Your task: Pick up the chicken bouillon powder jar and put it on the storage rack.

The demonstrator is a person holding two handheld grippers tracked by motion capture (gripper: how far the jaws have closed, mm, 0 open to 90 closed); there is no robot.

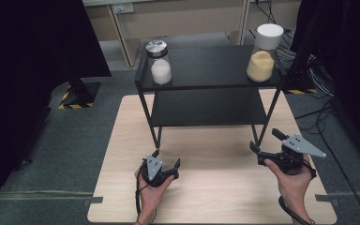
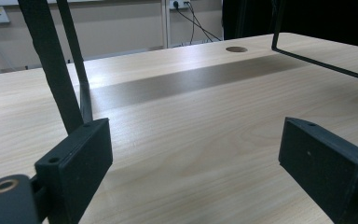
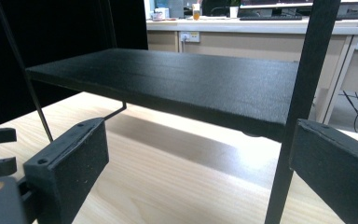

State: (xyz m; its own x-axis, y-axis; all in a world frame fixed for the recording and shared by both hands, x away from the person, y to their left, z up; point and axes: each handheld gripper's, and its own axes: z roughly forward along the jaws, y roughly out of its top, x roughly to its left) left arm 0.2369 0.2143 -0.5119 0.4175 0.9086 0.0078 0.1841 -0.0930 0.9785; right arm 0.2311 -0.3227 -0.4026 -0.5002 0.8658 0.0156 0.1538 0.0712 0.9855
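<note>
On the pale wooden table (image 1: pixel 206 187), bare board lies open between the black two-tier shelf (image 1: pixel 206 84) and the near edge. At the shelf's left corner stands a jar of white powder (image 1: pixel 159 63), at its right a jar of yellow grains (image 1: pixel 264 54). The left gripper (image 1: pixel 165 161) sits low by the shelf's front-left leg, jaws apart and empty. The right gripper (image 1: pixel 264 143) is raised near the front-right leg, jaws likewise spread, gripping nothing.

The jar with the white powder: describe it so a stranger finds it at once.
A black two-tier shelf stands on the wooden table. On the left end of its top tier stands the glass jar of white powder; its lid is silver metal, while the other jar holds yellow grains under a white lid.
</note>
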